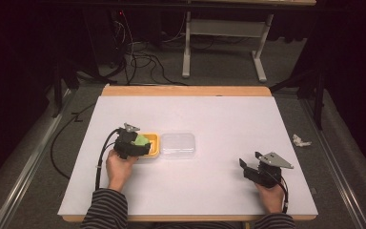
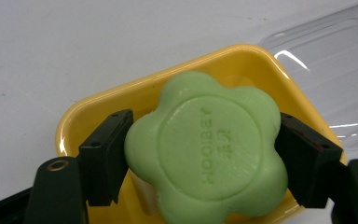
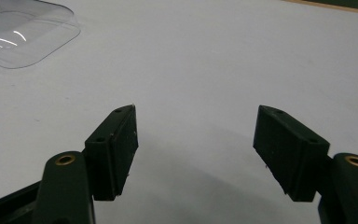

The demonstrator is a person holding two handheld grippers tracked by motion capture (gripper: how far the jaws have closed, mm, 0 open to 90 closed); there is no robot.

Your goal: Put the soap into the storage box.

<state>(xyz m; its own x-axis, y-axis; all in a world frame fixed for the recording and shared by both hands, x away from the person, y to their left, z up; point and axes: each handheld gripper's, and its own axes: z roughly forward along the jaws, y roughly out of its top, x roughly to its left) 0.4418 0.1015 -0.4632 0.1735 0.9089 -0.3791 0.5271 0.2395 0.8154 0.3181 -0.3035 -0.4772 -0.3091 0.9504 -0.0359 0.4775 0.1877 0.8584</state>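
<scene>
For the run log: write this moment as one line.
left gripper: shut on green soap | over yellow dish | clear lid beside dish | right gripper: open, idle

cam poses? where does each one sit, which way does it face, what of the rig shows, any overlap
High view: above the person's side, facing forward and down on the table; both hands, striped sleeves, left gripper, right gripper.
Left gripper view: rides that gripper, looks along its jaws at the green soap over the yellow dish.
Right gripper view: looks along its open jaws at bare table.
Shared: clear lid in all three.
</scene>
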